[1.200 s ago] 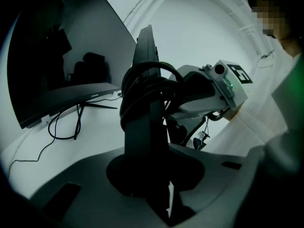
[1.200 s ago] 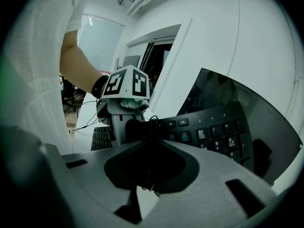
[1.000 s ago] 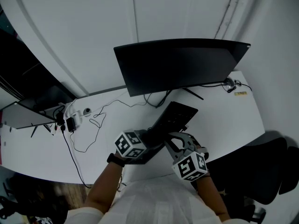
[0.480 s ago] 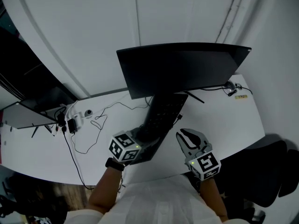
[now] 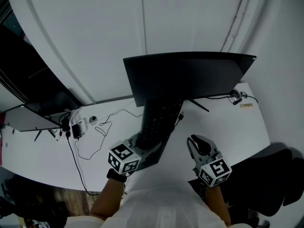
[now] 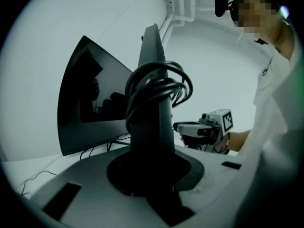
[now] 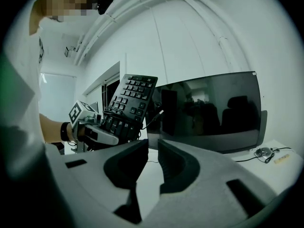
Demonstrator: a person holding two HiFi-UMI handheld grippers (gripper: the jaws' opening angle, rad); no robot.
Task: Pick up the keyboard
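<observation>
Keyboard (image 5: 160, 120) tilted steeply up, clear of the desk (image 5: 232, 127) near its front edge, ahead of the monitor (image 5: 190, 75). Left hand-held gripper (image 5: 143, 144) clamps its lower end; cable (image 6: 159, 87) coiled round the body, likely so nothing drags. Right hand-held gripper (image 5: 198, 145) narrow, empty, just beside: one grip seems enough

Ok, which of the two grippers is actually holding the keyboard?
The left gripper: its jaws clamp one end of the keyboard, holding it up off the desk. The right gripper has its jaws slightly apart, nothing between them.
</observation>
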